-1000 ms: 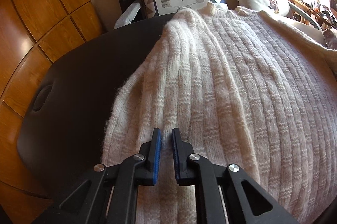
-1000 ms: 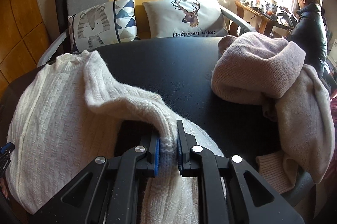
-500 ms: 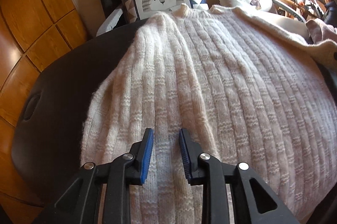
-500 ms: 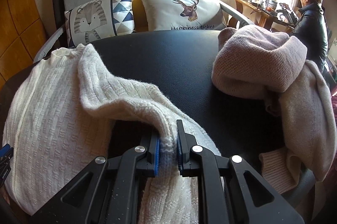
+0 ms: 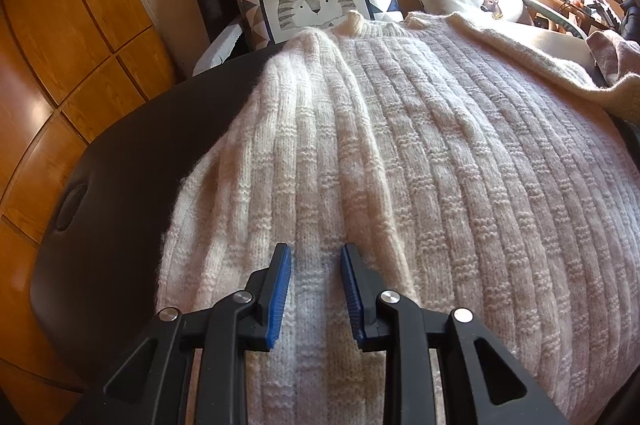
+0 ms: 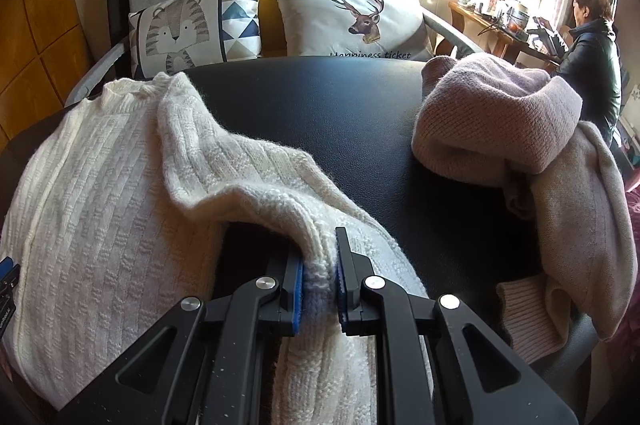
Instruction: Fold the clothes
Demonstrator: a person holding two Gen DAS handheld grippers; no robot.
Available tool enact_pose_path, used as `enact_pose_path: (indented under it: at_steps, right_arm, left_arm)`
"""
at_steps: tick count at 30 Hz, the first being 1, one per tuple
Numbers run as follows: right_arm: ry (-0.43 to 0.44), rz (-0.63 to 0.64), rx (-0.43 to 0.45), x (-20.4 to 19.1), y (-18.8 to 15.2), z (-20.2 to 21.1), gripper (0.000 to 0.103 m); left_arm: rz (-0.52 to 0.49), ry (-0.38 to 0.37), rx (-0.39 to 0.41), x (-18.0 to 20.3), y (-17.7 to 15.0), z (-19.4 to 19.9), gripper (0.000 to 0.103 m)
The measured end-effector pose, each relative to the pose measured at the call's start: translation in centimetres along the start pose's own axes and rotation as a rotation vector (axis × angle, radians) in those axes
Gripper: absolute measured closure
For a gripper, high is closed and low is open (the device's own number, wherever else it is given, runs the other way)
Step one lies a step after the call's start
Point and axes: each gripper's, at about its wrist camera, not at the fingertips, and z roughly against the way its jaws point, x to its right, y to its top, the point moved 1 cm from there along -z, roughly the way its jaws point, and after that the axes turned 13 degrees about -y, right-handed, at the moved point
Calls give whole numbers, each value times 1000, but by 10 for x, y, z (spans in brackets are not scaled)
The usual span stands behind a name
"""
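A cream ribbed sweater (image 5: 440, 185) lies spread on the black round table (image 5: 120, 165), its collar toward the sofa and its left sleeve folded in along the body. My left gripper (image 5: 315, 249) hovers open over that folded sleeve near the hem, its blue pads apart and pressing on nothing. In the right wrist view the same sweater (image 6: 100, 205) lies at the left. Its other sleeve (image 6: 248, 169) is lifted across the body, and my right gripper (image 6: 318, 257) is shut on the cuff end.
A pink knit (image 6: 500, 121) and a beige garment (image 6: 580, 205) are heaped on the table's right side. Behind the table stands a sofa with a tiger cushion (image 6: 180, 29) and a deer cushion (image 6: 360, 21). A person (image 6: 592, 53) sits at a desk far right. Wooden cabinets (image 5: 60, 45) line the left.
My left gripper's jaws have gone from nearly shut to open, and it has shifted a little over the sweater. The right gripper keeps its hold on the sleeve and has not moved.
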Motion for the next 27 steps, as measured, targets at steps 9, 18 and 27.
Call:
enact_pose_path:
  at_steps: [9,18,27]
  right_arm:
    - [7,11,3,-3,-3,3,89]
    - [8,24,3,-5,-4,5,89]
    - [16,10,-8,-3,-6,4,89]
  left_arm:
    - [-7,22,12,3,-2,0,77]
    - [14,15,6,1,-2,0,77]
    - [-17,44,-3,6,-1,0,77]
